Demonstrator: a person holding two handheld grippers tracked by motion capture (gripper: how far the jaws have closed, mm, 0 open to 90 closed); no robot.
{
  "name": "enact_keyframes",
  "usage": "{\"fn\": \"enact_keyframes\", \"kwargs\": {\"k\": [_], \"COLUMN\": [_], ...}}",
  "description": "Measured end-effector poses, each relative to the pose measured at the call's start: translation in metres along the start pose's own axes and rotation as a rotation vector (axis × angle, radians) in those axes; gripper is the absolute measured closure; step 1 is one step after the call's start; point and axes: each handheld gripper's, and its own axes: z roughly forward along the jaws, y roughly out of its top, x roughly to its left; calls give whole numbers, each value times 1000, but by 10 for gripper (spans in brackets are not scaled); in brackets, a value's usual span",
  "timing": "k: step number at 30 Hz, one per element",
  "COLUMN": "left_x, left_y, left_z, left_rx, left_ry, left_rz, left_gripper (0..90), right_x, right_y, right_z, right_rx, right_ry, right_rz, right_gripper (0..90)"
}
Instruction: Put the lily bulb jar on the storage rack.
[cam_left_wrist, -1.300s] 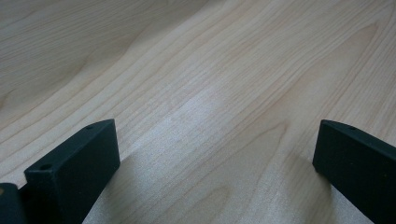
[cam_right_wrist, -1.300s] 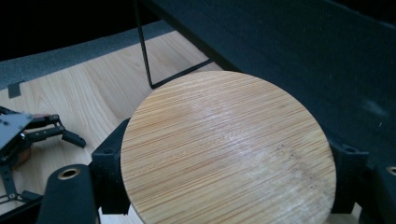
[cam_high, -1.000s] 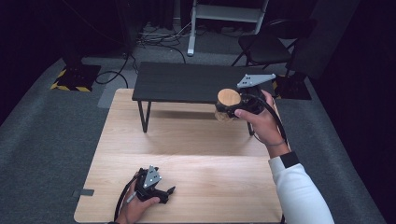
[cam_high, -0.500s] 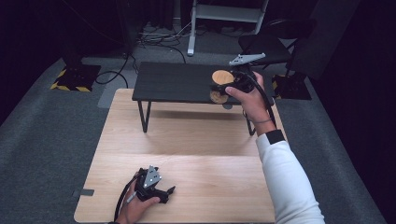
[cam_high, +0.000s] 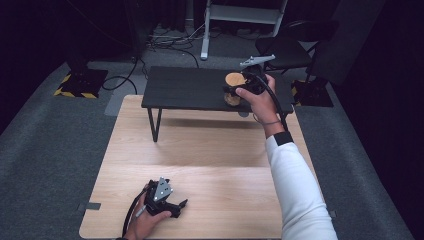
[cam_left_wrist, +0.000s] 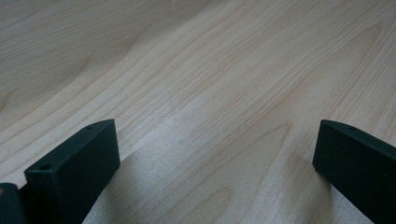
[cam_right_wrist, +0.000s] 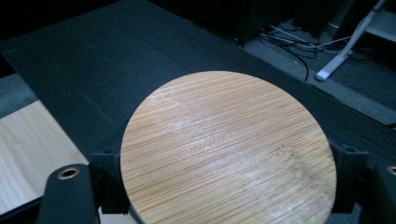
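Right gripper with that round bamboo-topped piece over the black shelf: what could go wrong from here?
1. The right gripper clamps the round bamboo-topped piece by its rim alone, so it might slip or tilt.
2. It hangs near the front edge of the black shelf; released there, it could tip onto the wooden table.

The round bamboo-topped wooden object (cam_right_wrist: 229, 149) is running off the right gripper view's bottom edge, its lid hiding its body. In the high view, the person's left hand (cam_high: 145, 225) is being cropped at the bottom edge.
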Motion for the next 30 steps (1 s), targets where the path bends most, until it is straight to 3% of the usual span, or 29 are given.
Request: {"fn": "enact_keyframes", "kwargs": {"k": [6, 8, 9, 13, 17, 25, 30], "left_x": [0, 0, 0, 0, 0, 0, 0], "left_y": [0, 0, 0, 0, 0, 0, 0], "left_z": [0, 0, 0, 0, 0, 0, 0], "left_rx": [0, 0, 0, -1, -1, -1, -1], "left_ry": [0, 0, 0, 0, 0, 0, 0], "left_rz": [0, 0, 0, 0, -1, 0, -1], "left_gripper": [5, 5, 5, 5, 5, 5, 5], "right_x": [-3, -8, -6, -6, 2, 3, 8], "right_y": [-11, -10, -10, -18, -20, -48, -61], "right_z": [3, 5, 5, -5, -19, -46, -59], "right_rx": [-45, -29, -29, -94, -101, -171, -186], "right_ry": [12, 35, 23, 5, -37, -9, -5], "right_rz": [25, 38, 38, 24, -3, -19, -35], "right_gripper": [216, 125, 117, 75, 59, 57, 56]}}
